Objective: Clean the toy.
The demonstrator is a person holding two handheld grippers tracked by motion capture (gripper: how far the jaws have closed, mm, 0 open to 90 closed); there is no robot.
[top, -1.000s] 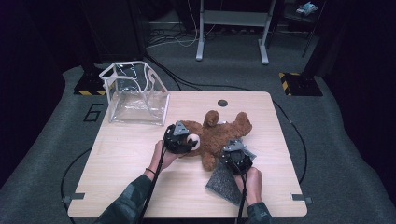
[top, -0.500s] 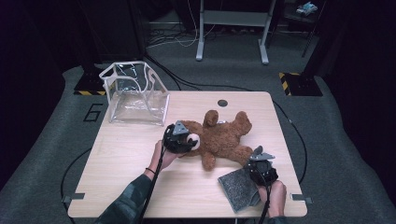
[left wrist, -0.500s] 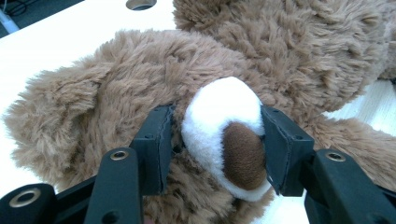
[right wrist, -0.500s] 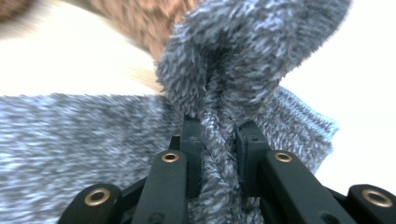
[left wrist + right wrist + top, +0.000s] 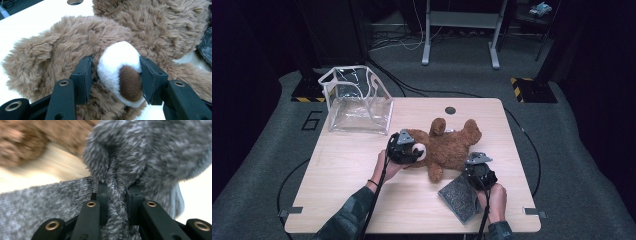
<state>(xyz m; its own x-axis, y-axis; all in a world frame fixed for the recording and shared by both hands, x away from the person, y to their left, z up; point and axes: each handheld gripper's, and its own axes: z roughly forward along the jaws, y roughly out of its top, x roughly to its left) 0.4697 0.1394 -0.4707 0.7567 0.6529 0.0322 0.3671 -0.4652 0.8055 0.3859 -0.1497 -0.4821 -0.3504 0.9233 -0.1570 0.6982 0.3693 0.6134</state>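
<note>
1. High view: brown teddy bear [image 5: 451,146] lay at the centre of the wooden surface [image 5: 342,175].
2. Left tongs [image 5: 412,151], at the bear's 9 o'clock, were partly closed around its white muzzle [image 5: 119,67], pads pressing both sides.
3. Right tongs [image 5: 475,169], at the bear's 4 o'clock, were nearly shut, pinching a fold of grey fuzzy cloth [image 5: 460,198].
4. Cloth lay flat at the surface's 5 o'clock, just beside the bear.
5. Clear bag [image 5: 358,100] stood at the surface's 10 o'clock.
</note>
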